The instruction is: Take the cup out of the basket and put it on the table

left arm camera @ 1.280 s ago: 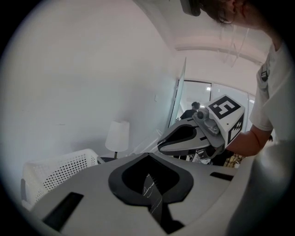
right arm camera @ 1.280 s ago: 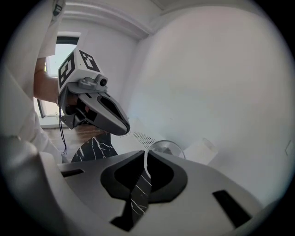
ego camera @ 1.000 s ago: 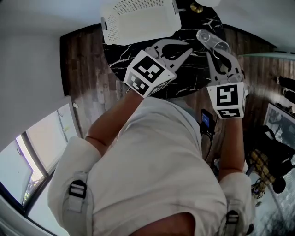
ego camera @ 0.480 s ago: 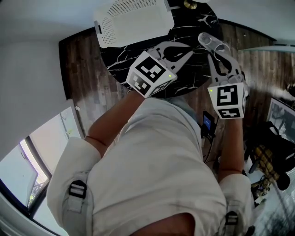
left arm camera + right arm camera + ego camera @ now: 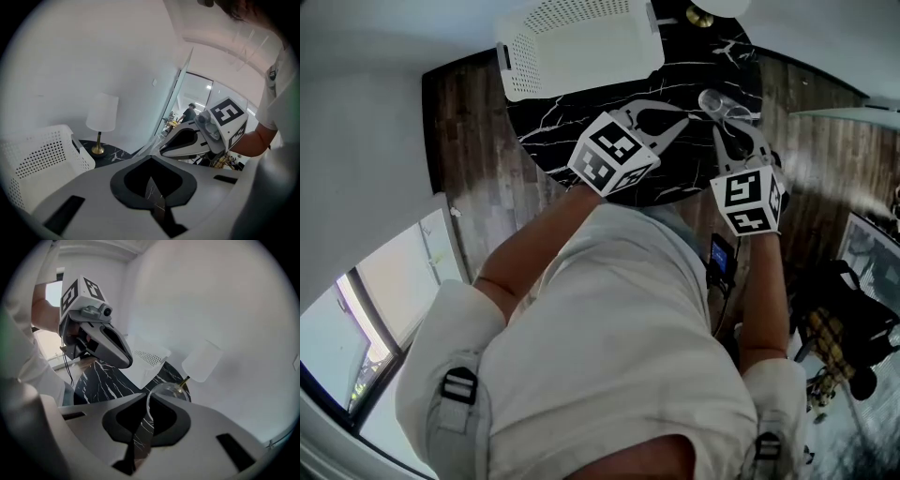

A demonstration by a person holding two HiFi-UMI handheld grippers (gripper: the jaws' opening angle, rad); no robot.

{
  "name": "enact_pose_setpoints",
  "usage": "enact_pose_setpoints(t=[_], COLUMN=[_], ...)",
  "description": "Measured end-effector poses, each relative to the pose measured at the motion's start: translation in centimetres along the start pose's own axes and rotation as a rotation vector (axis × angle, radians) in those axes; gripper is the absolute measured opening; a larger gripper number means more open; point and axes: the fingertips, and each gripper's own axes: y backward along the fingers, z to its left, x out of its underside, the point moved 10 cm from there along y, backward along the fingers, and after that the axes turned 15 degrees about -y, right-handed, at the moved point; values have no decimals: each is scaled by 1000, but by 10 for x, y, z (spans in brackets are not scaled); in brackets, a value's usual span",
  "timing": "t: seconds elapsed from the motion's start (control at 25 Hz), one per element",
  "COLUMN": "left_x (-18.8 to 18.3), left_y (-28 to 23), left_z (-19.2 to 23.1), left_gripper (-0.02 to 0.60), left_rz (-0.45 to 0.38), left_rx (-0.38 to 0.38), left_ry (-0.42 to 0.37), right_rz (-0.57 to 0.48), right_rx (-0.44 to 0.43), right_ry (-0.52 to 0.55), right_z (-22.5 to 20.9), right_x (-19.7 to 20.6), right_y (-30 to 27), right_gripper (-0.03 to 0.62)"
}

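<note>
Wood-plank floor [image 5: 469, 141] runs around the round black marble bench [image 5: 548, 122], which sits against a pale wall. You are standing over it with both arms held out in front of you.

Largest thing on the bench is the white perforated basket [image 5: 581, 47], at the far side. As far as the head view shows, nothing is left in it, though its floor is not fully in sight.

Your left claw [image 5: 152, 178] hangs over the middle of the bench, near the basket. Its jaws are clenched together with nothing between them, and only a sliver of marble shows past the tips.

Your right claw [image 5: 146, 404] is over the right part of the bench, well apart from the basket. It is clenched on the cup [image 5: 168, 389]: the thin clear wall of the cup runs down between the two pads, so you are pinching it by the rim. The cup juts forward from the tips, over the marble. Whether its base already touches the bench I cannot tell.

Behind the cup, by the far edge, stands a small lamp [image 5: 102, 115] with a white shade and a brass foot.

So the first half looks done, since the cup is out of the basket and in your grip. What remains is to settle it upright on bare marble, clear of the lamp, and then let go.
</note>
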Motion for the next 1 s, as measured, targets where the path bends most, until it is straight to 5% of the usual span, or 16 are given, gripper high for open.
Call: enact_pose_setpoints(t=[1.0], left_x=[91], left_y=[-74], left_z=[65], left_gripper=[6], left_rz=[126], left_rx=[70], left_ry=[170], right_rz=[331], right_rx=[-100], right_ry=[58], right_z=[-18], right_x=[56], right_y=[-138], right_gripper=[26])
